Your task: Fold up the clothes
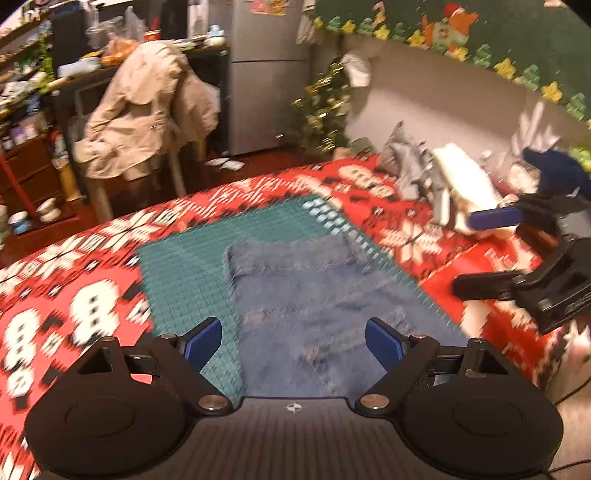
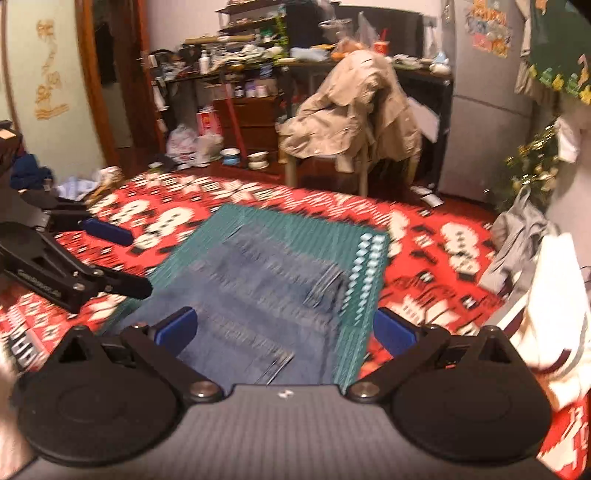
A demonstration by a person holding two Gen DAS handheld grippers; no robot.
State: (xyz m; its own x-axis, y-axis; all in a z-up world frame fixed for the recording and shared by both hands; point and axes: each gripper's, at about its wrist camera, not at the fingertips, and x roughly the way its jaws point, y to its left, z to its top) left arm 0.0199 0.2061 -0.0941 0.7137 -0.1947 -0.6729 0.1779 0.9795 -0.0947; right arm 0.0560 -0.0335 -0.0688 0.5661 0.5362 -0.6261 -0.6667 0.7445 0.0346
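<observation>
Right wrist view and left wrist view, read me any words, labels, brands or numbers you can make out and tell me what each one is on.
Pale lettering on the left gripper arm: blurred, unreadable.
White marks on the red patterned cloth at the lower right edge: unreadable.
Label on the red and white container on the floor: too small.
Stickers on the fridge: too blurred.
No text reads clearly.

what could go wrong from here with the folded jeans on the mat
Both the left gripper and right gripper are open and empty above the folded jeans, so a low finger might snag a layer and undo the fold. The pile of clothes lies close beside the green mat; a sweeping right gripper could drag it in.
</observation>
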